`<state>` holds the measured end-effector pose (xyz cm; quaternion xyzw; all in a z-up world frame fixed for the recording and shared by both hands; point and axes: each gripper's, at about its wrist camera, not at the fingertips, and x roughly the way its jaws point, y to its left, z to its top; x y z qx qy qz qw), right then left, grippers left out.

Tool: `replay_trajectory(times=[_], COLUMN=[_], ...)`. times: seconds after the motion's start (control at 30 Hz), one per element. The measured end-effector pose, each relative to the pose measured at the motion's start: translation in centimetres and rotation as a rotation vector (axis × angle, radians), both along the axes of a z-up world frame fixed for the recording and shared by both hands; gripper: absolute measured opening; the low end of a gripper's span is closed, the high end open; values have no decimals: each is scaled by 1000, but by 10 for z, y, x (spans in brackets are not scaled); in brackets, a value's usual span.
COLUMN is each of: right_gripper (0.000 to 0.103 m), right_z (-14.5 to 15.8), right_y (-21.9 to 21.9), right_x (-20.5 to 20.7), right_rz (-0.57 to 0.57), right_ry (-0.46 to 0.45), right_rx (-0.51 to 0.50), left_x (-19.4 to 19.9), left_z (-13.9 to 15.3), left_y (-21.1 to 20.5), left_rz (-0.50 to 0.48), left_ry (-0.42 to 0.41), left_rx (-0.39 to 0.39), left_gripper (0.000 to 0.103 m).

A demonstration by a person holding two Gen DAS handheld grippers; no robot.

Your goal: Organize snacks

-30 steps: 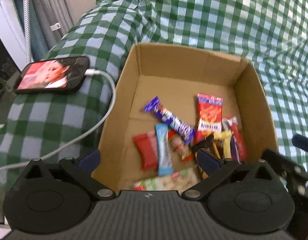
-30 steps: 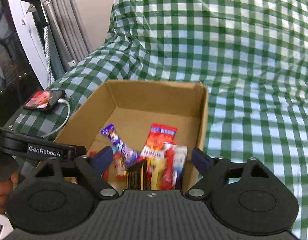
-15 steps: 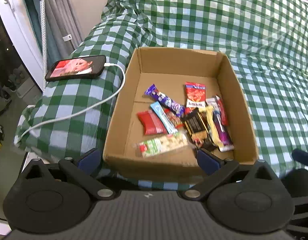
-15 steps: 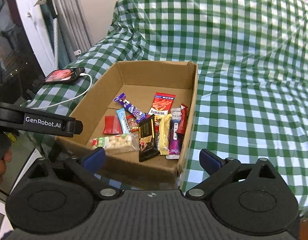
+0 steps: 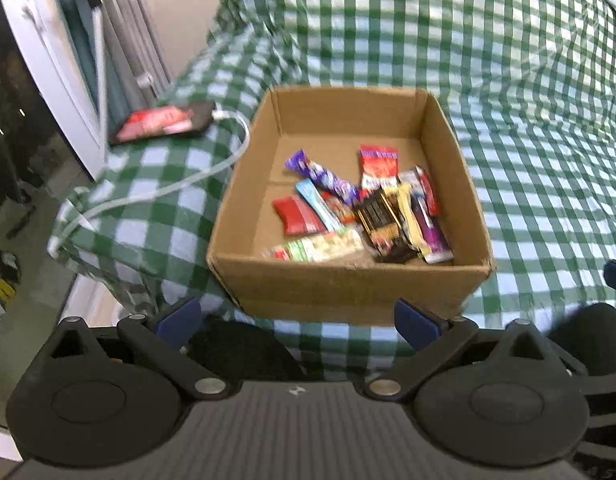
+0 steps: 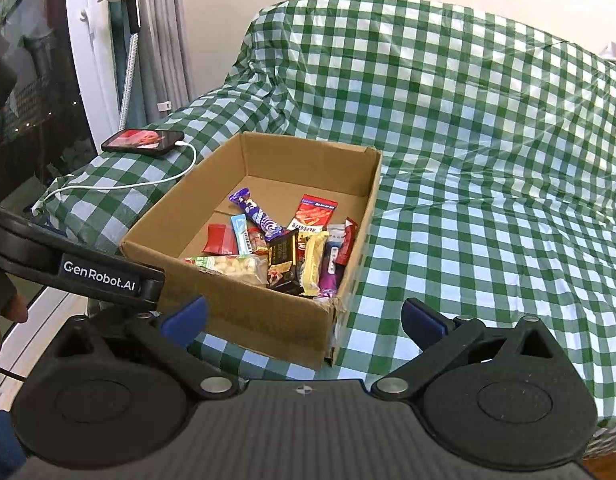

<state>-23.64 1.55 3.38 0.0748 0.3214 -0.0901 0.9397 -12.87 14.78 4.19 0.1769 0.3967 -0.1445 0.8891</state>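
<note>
A green-and-white checked cloth [image 6: 487, 160], glossy and creased, covered the surface. On it sat an open cardboard box [image 6: 244, 316], its long axis running away from the cameras. Wrapped snacks [image 6: 284, 244] lay jumbled at its near end, mostly lengthwise. The left gripper [image 5: 298, 316] and right gripper [image 6: 304, 316] hovered before the box, angled downward, both spread wide and empty.

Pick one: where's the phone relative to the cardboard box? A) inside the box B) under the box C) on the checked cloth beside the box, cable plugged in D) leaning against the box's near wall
C: the phone lies flat on the checked cloth, apart from the cardboard box, with a white cable plugged into its end; only snacks are in the box.
</note>
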Motion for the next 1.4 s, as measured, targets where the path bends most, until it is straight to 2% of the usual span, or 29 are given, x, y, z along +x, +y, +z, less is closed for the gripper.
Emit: replay_trajectory(times=[0.07, 0.2, 0.37, 0.83, 0.97, 1.4], right_gripper=[102, 102, 102, 102, 102, 102], right_z=[1, 0, 1, 2, 3, 3], right_y=[0, 3, 6, 11, 13, 14], right_x=[-5, -11, -19, -22, -21, -19], right_rz=[-3, -1, -1, -7, -3, -2], right_ry=[-7, -12, -19, -17, -14, -10], right_rx=[-2, -7, -19, -41, -46, -49], left_x=[-5, -8, -17, -16, -19, -18], left_z=[0, -2, -5, -7, -7, -8], left_y=[-1, 0, -1, 4, 4, 2], left_rz=[4, -23, -26, -25, -22, -25], left_ry=[-23, 38, -8, 32, 12, 16], left_rx=[-3, -38, -28, -41, -33, -24], left_gripper=[103, 103, 103, 103, 103, 103])
